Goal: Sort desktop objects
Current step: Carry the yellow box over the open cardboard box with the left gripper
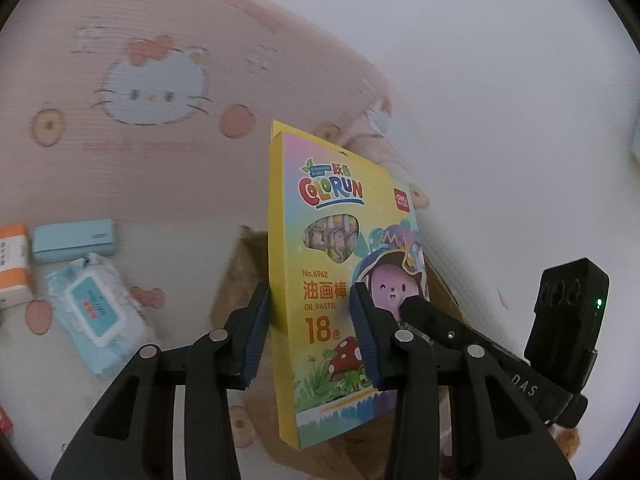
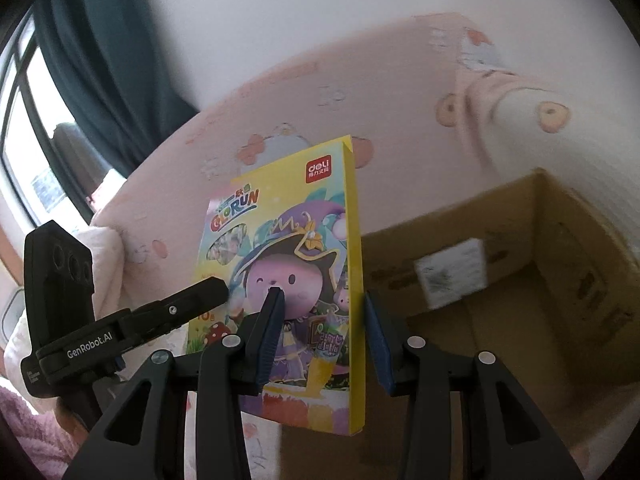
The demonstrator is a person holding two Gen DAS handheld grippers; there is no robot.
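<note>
The crayon box, a yellow oil pastel pack with a cartoon witch on the front, stands upright in the air between both grippers. In the left wrist view the left gripper has its blue pads on either side of the box's lower half: the left pad sits against the yellow spine edge, while the right pad lies over the printed front, so the pack looks pinched near its spine, though how firm the contact is cannot be told. The other tool's black finger reaches in from the right and touches the front face by the witch's cheek.

Over on the right wrist view, the right gripper straddles the same crayon box at its right edge. One pad lies over the front face, the other just off the yellow side, jaws partly apart; whether it is truly clamping cannot be told.

Behind and below the pack sits an open cardboard box on the pink cartoon-print tabletop. Well to the left lie a wet wipes pack and a light blue case.
</note>
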